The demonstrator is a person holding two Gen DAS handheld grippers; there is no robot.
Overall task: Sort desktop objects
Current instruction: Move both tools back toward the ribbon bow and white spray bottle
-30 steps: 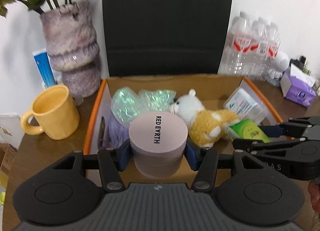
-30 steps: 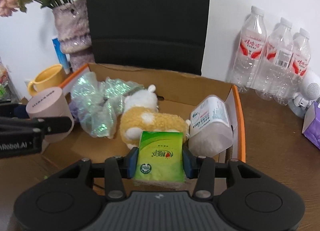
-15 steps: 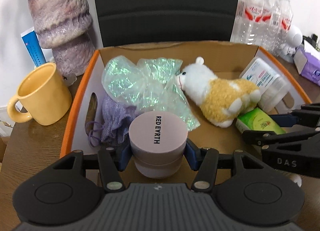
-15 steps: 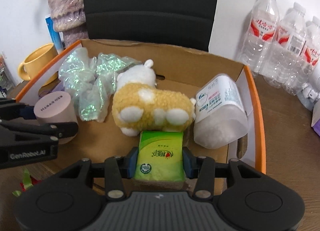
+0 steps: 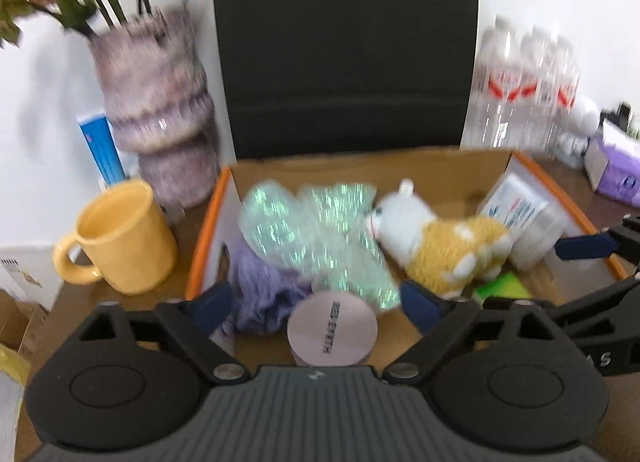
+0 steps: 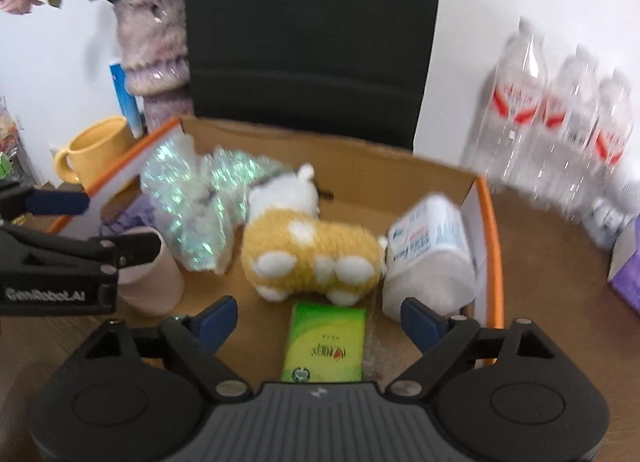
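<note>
Wooden surface (image 6: 560, 262) with an open cardboard box (image 6: 489, 246) against a black chair back.
Left tongs (image 5: 316, 304) stand spread wide, the pink round jar (image 5: 333, 333) sitting free on the box floor between and just below their blue tips; right tongs (image 6: 316, 316) are likewise apart (both views blurred), the green tissue pack (image 6: 325, 342) lying flat between them, touching neither, just before the plush toy (image 6: 312, 250).

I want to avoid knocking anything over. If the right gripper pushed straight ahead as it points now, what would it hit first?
Probably the green packet, lying between the open right gripper fingers; just past it, the plush toy. Depth is uncertain.
</note>
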